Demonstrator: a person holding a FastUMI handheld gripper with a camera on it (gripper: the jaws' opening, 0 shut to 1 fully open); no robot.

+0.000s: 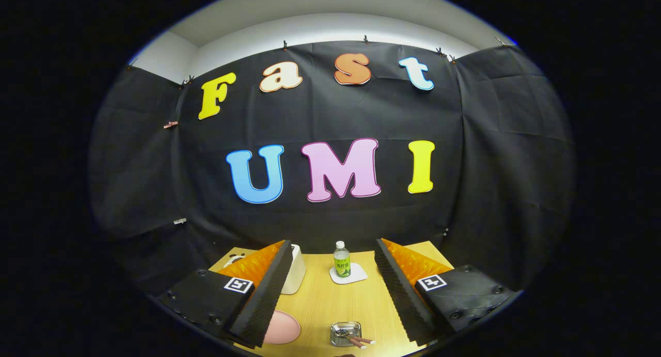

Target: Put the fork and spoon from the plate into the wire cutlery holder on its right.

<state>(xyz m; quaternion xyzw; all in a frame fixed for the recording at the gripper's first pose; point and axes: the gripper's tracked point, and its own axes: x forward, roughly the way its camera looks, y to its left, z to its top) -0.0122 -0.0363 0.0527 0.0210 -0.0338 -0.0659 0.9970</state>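
Claw: the claw stands wide apart with nothing between its fingers, raised over the light wooden table and looking mostly at the booth wall.
Cutlery holder: the small silver wire cutlery holder sits on the table between the two fingers, low and near the camera.
Cutlery: two slim handles, pinkish-brown with pale tips, stick out of the holder toward its right side and rest over its rim. I judge these to be the fork and spoon, though their heads are too small to tell apart.
Plate: the round pink plate lies on the table to the left of the holder, partly hidden behind the left finger. The part that shows carries no cutlery.
Other things: a clear plastic bottle with a green label stands upright on a white square coaster further back on the table, beyond the fingers. A white rounded box stands just behind the left finger.
Progress: as a judgement, both pieces look to be in the holder and the claw is free of them, so the task appears done or all but done.
Left to do: perhaps nothing; the hidden part of the plate cannot be checked.
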